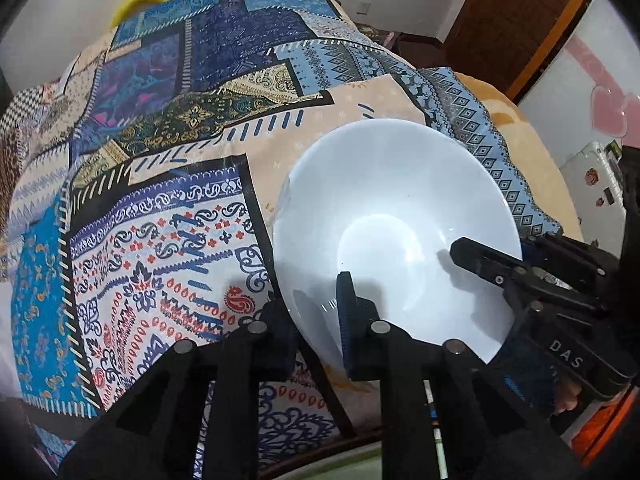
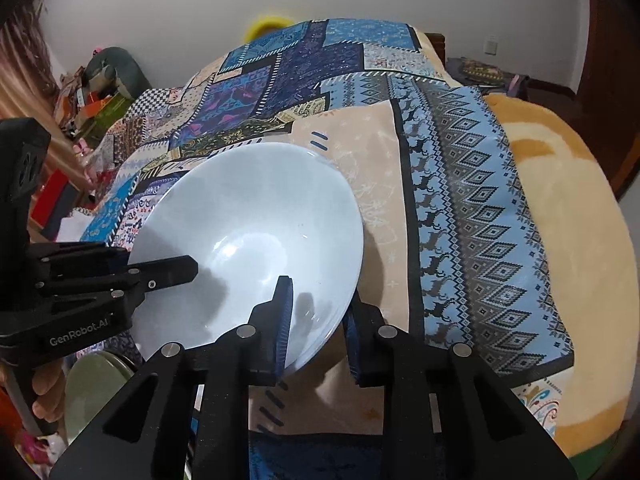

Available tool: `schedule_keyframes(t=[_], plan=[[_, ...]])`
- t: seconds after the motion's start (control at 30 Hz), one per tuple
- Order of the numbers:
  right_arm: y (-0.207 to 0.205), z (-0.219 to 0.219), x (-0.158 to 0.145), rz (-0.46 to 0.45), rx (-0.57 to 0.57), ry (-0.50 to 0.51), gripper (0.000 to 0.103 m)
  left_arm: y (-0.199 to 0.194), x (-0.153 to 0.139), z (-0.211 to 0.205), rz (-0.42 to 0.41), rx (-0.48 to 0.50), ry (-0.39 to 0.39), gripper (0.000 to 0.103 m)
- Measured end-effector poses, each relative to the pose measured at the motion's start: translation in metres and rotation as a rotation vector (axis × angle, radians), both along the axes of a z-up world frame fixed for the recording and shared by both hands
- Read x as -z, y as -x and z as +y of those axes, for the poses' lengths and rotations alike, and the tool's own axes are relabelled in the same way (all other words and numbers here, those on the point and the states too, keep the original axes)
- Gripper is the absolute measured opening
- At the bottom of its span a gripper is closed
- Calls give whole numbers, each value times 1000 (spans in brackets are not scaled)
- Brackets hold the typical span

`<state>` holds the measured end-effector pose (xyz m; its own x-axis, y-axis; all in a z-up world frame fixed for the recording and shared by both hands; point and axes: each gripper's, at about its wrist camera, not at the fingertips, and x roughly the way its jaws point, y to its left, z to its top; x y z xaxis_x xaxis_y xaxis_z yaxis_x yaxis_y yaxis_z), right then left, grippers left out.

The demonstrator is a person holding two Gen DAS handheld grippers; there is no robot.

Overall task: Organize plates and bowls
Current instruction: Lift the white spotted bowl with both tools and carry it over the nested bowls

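Patchwork cloth [image 1: 160, 208] in blue, cream and black is spread over the bed, and a plush orange blanket [image 2: 560, 208] is seen beyond its edge. One white bowl [image 1: 384, 216] is held between both claws, tilted, seemingly lifted off the cloth. Left claw [image 1: 316, 316]: narrow, clamped on the near rim, one finger inside the bowl, one outside. Right claw [image 2: 320, 320]: narrow too, gripped on the rim the same way. From each claw the bowl lies straight ahead, its opening turned back toward the cameras. Neither hand is judged nearer. A green dish [image 2: 96, 392] is glimpsed below the left claw; whether it is the stacking spot cannot be told.
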<state>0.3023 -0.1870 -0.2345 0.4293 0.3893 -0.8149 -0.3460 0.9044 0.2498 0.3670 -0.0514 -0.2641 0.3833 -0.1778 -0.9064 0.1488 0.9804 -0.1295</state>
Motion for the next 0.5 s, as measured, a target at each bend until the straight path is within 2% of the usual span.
schedule_keyframes(t=[0.23,0.5], plan=[[10,0,-10,-3,4,-21,21,9,-3,9,14,-17,33,15],[31,4,-28,-27,8,-29,21,37,-30,15,-40,-13,48,15]])
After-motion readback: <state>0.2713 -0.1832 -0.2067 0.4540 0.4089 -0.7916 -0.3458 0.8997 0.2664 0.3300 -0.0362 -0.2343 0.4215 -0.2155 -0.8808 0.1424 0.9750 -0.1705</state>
